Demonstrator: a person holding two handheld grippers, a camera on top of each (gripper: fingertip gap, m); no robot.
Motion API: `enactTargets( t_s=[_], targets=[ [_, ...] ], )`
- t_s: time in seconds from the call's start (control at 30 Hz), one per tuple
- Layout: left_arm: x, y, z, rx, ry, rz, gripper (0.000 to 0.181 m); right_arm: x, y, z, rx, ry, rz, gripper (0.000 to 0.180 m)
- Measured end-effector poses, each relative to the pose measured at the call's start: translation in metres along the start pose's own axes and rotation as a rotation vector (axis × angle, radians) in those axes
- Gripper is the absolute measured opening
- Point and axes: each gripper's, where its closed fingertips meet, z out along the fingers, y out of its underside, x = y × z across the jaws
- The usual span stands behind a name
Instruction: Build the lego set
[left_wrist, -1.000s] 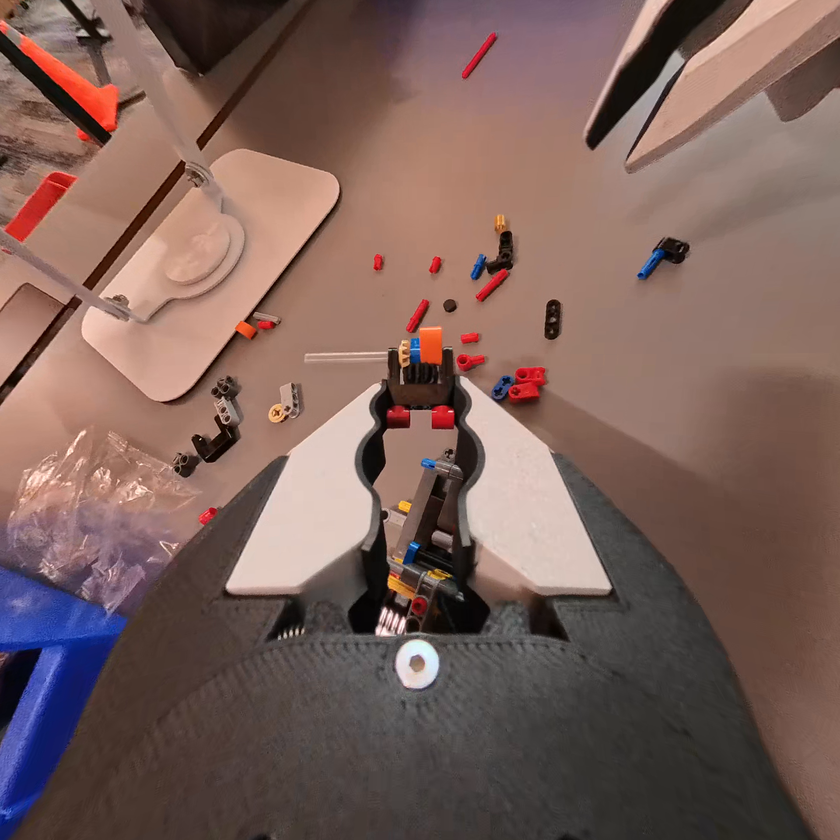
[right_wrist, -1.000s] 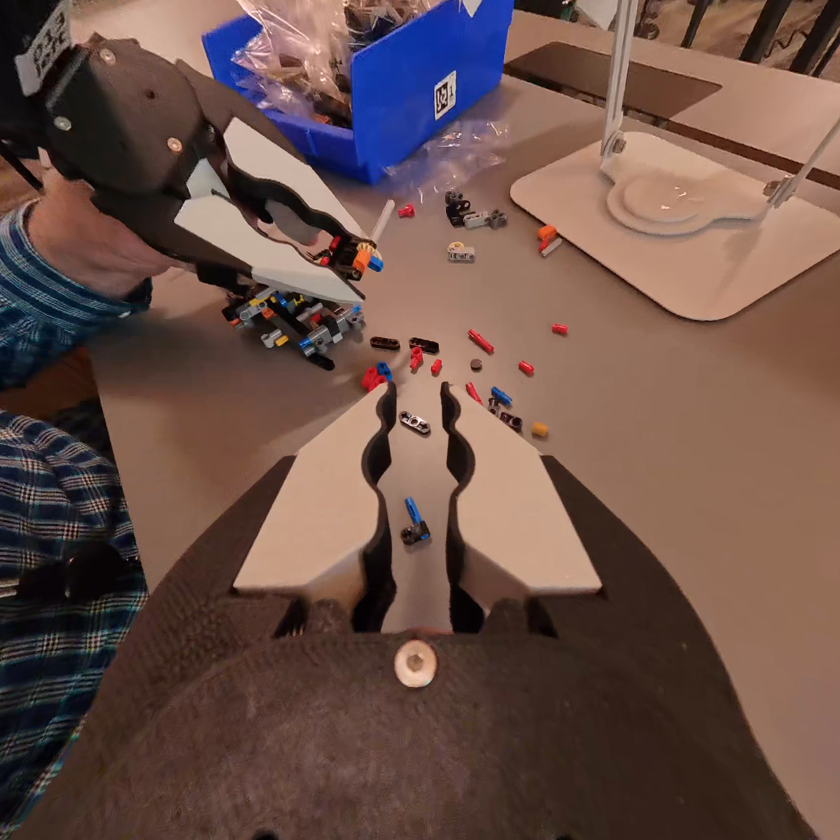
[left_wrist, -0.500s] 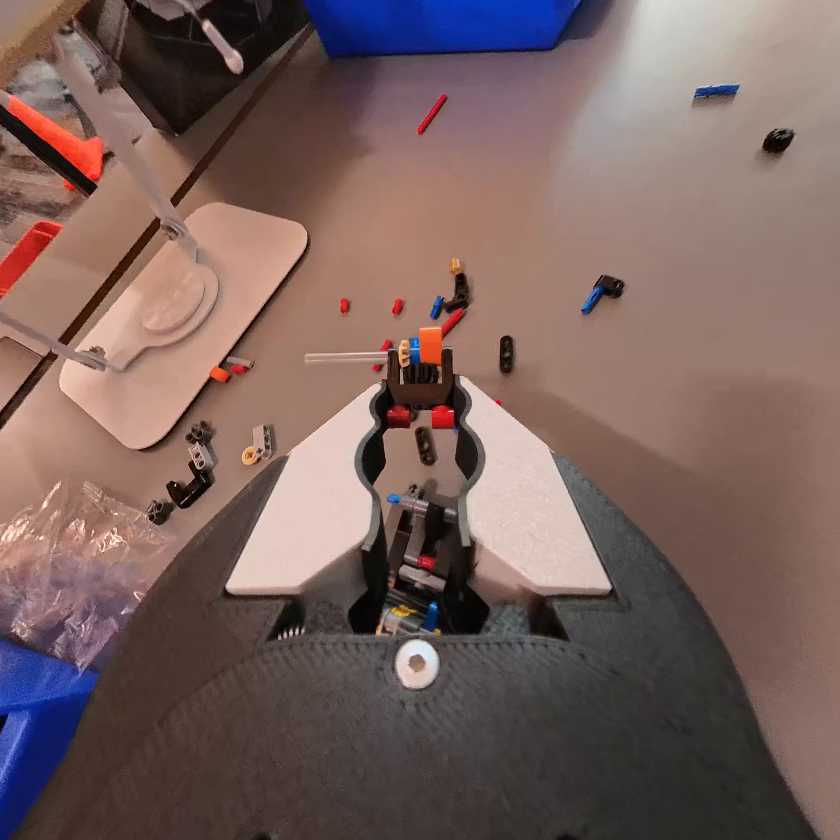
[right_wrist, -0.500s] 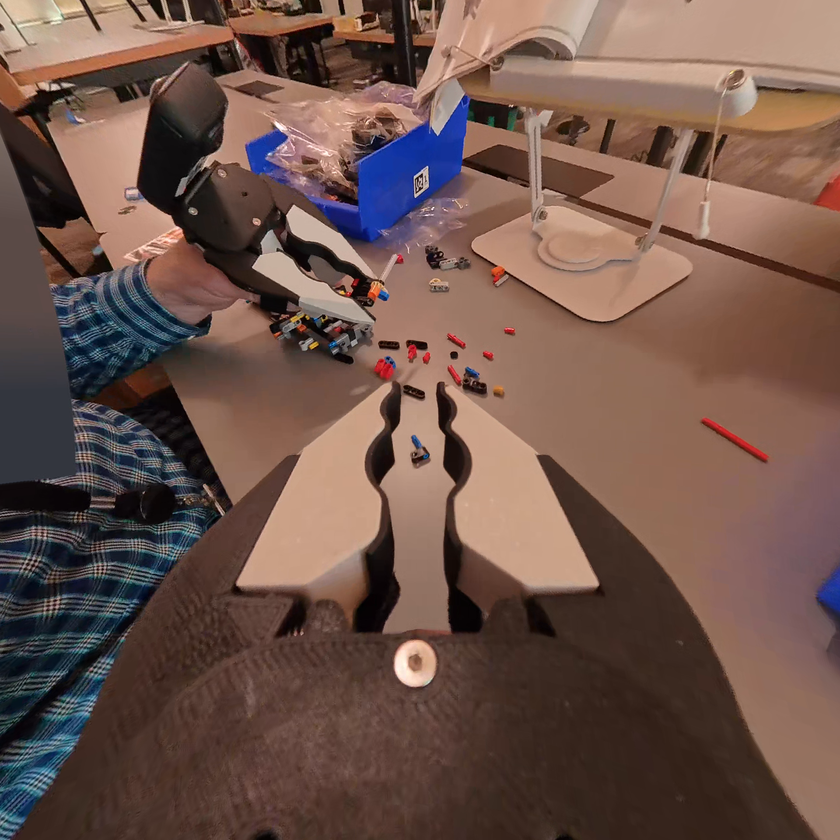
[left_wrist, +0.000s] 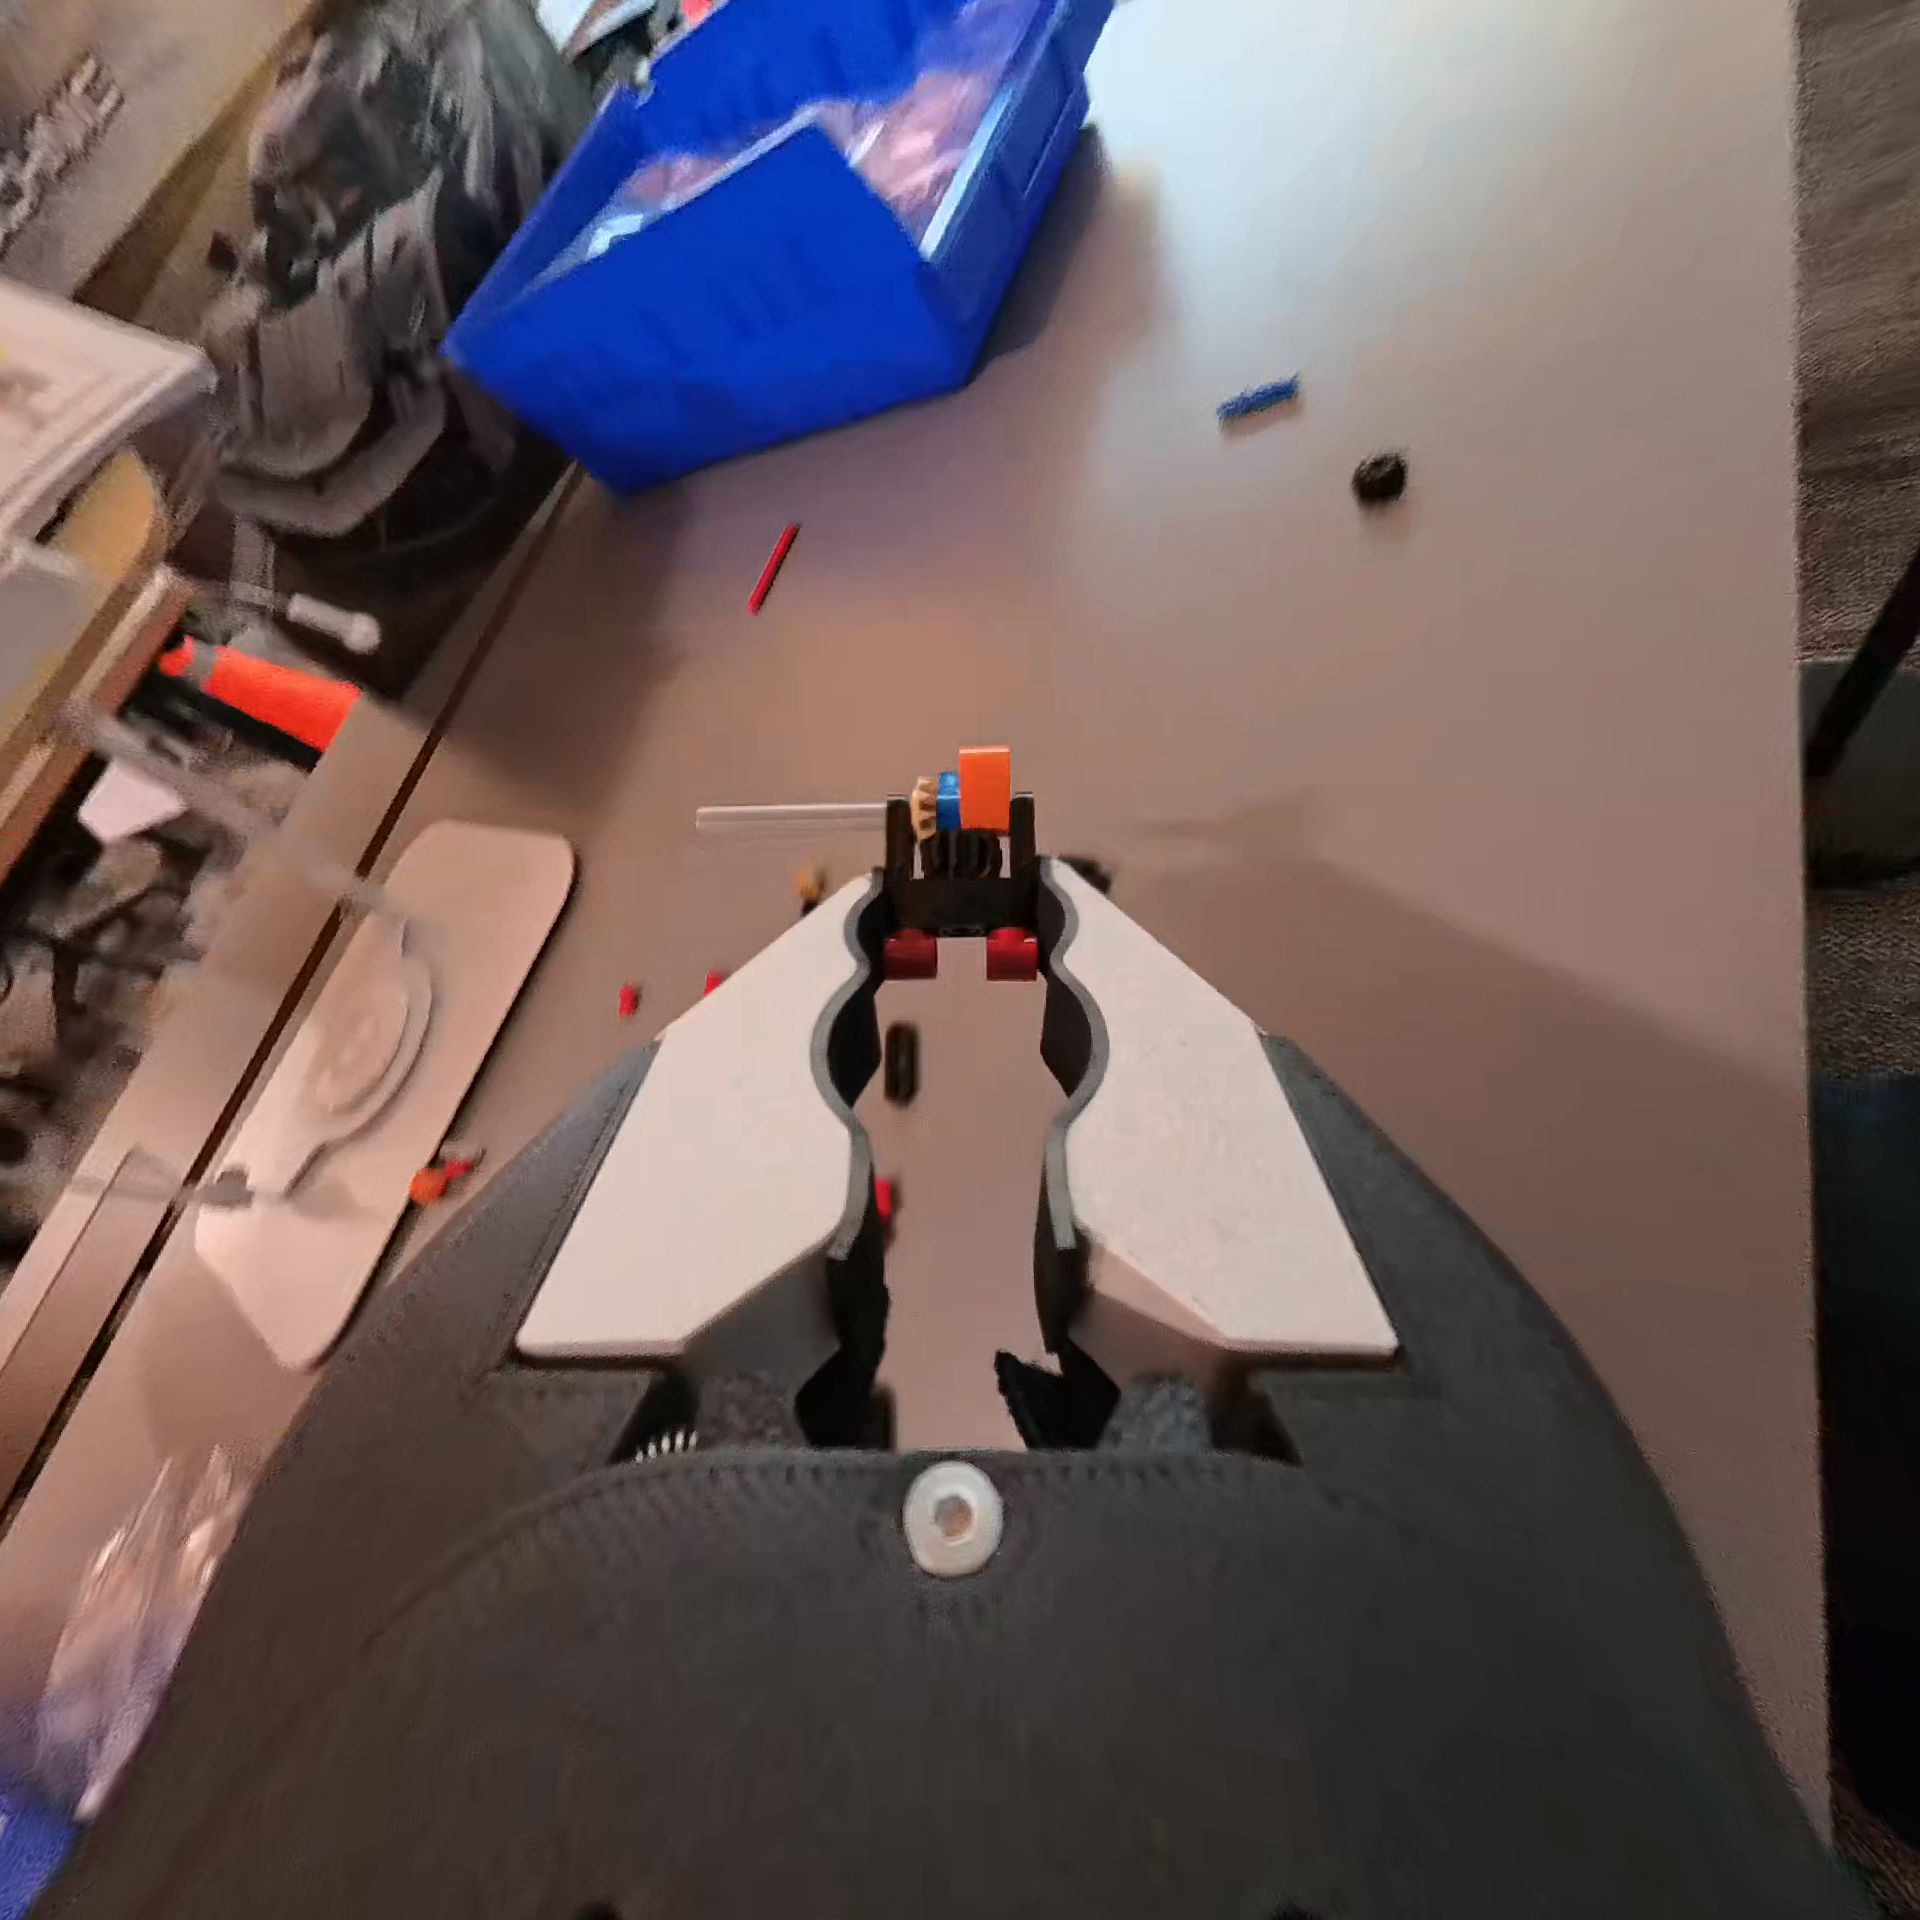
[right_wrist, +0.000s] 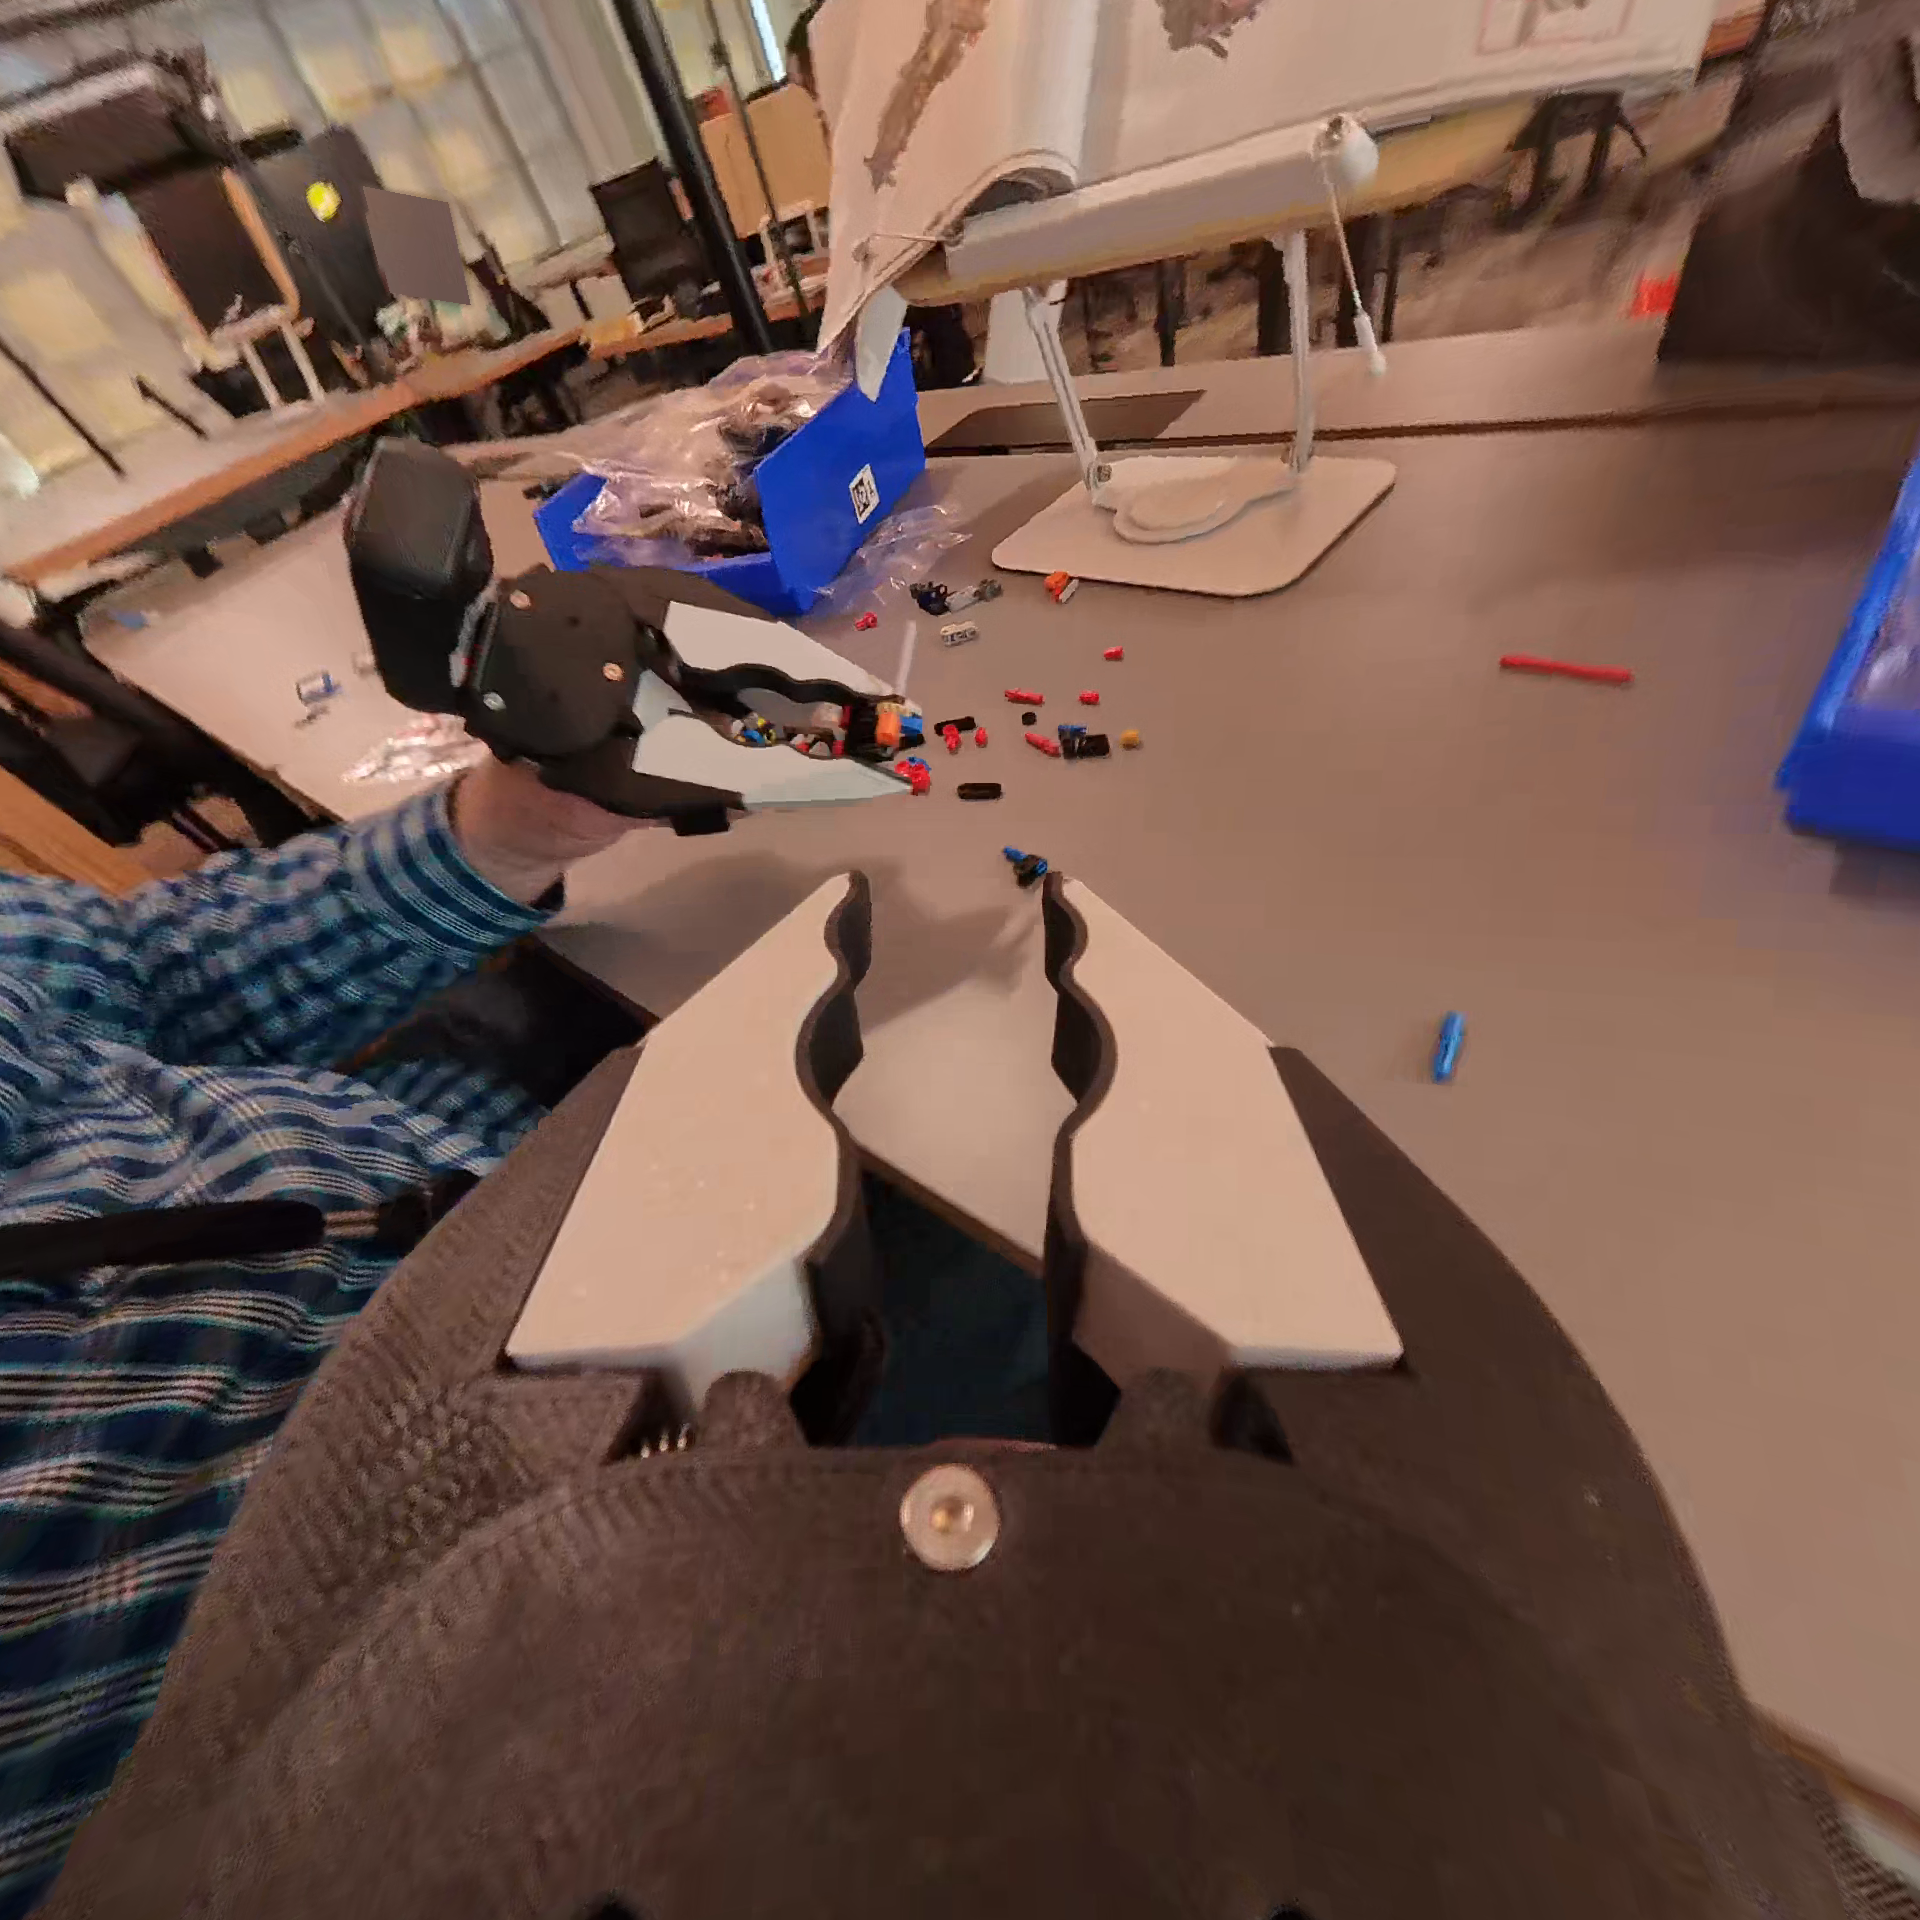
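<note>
While the left hand-held gripper (left_wrist: 961, 914) clamps the lego assembly (left_wrist: 961, 862), right hand-held gripper (right_wrist: 951, 904) parted, empty

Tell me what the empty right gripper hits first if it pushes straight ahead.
Probably the small blue-and-black piece on the table just beyond the right gripper, whose jaws stand open and empty. Depth is unclear; it may pass above the piece and reach bare tabletop instead.

Grey table (right_wrist: 1558, 935), blurred workshop desks (right_wrist: 312, 436) behind
</note>
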Motion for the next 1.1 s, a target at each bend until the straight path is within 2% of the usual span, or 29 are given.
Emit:
enactTargets(
  t_s=[0.1,0.2,0.27,0.33,0.43,0.5,0.67,0.7,0.77,0.83,1.0,1.1],
  targets=[
    [0.005,-0.019,0.017,0.06,0.001,0.097,0.025,-0.013,0.0,-0.018,0.104,0.029,0.139,0.031],
    [0.005,-0.03,0.034,0.132,0.008,0.14,0.025,-0.009,-0.002,-0.036,0.323,0.136,0.085,0.012],
    [0.009,-0.045,0.036,0.189,0.022,0.125,0.024,-0.006,0.014,-0.029,0.258,0.18,-0.039,0.006],
    [0.013,-0.058,0.038,0.231,0.011,0.127,0.024,-0.006,0.01,-0.023,0.273,0.227,-0.152,0.0],
    [0.028,-0.072,0.052,0.27,0.082,0.075,0.025,0.0,0.043,0.011,0.113,0.286,-0.321,0.0],
    [0.038,-0.081,0.057,0.315,0.125,0.07,0.025,0.009,0.056,0.017,0.02,0.343,-0.398,0.001],
    [0.026,-0.071,0.056,0.343,0.117,-0.012,0.025,0.026,0.077,0.026,-0.048,0.339,-0.391,0.0],
    [0.021,-0.066,0.061,0.317,0.1,-0.017,0.025,0.026,0.072,0.025,-0.058,0.334,-0.405,0.0],
    [0.013,-0.06,0.066,0.304,0.074,-0.041,0.025,0.034,0.049,0.017,0.039,0.362,-0.372,0.0],
    [0.011,-0.057,0.069,0.291,0.042,-0.014,0.025,0.049,0.051,0.026,0.038,0.343,-0.253,0.002],
    [0.009,-0.053,0.074,0.259,0.019,-0.003,0.025,0.056,0.046,0.04,0.067,0.32,-0.214,0.0],
    [0.0,-0.053,0.069,0.26,-0.027,-0.019,0.025,0.049,0.037,0.026,0.105,0.346,-0.249,0.0]
  ],
)
